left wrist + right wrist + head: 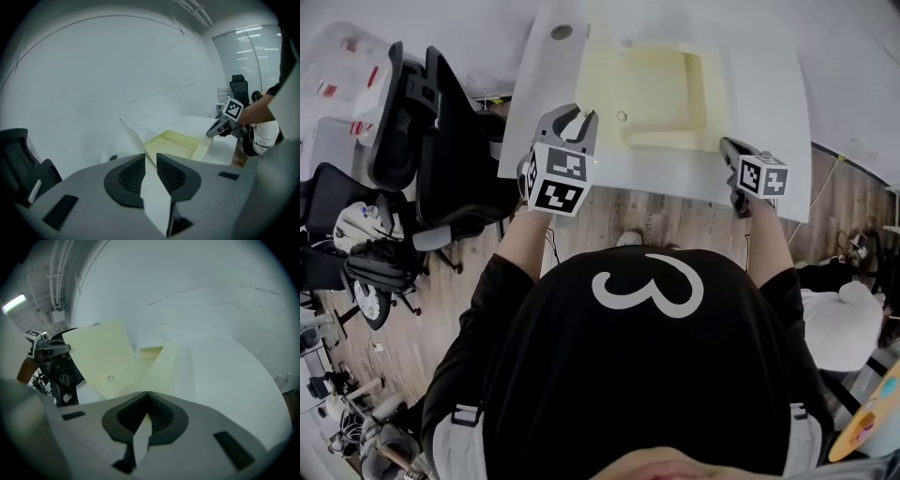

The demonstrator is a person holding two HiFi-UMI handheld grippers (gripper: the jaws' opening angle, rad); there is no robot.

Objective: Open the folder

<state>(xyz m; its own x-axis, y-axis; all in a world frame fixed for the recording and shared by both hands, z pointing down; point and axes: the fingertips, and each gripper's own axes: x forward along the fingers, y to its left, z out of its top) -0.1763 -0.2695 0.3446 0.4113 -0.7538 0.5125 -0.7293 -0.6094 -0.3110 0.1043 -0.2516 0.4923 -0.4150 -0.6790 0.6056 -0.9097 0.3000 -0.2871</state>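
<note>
Folder (656,94) cover stands between parted left gripper (150,158) jaws.

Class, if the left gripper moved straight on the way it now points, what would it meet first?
The folder's lifted cover: its edge already sits between the left gripper's open jaws, so the gripper would run further onto that sheet. Depth beyond is unclear.

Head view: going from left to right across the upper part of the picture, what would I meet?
black office chairs → left tongs → yellow folder → right tongs
</note>
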